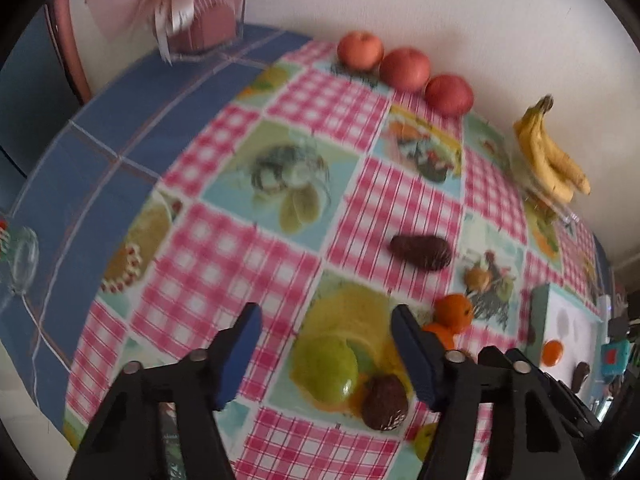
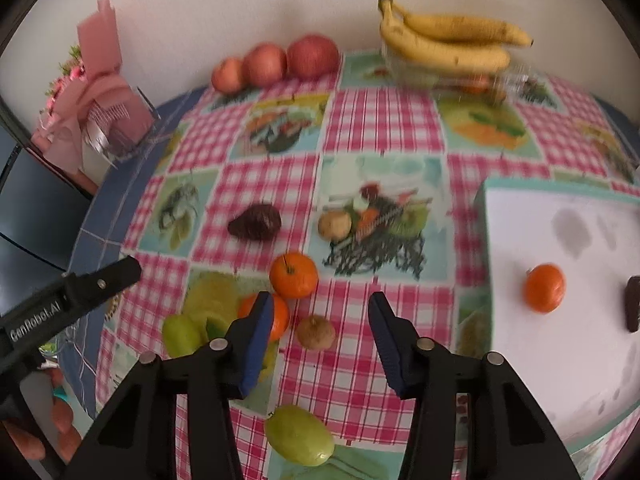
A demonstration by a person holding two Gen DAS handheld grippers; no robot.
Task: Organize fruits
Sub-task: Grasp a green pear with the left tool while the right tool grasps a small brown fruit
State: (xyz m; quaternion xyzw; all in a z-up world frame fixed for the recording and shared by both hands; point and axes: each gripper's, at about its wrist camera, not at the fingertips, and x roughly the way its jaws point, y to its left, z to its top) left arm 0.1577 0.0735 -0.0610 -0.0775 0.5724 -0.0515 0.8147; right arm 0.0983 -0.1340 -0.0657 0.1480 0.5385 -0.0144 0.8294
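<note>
- So, the worktop is covered by a pink checked cloth with fruit pictures, set against a white wall.
- Apples and bananas are lined up at the back; a white tray sits at the right.
- Left gripper: released, jaws parted over a green fruit.
- Right gripper: released, a brown fruit seen between its fingers, untouched.
</note>
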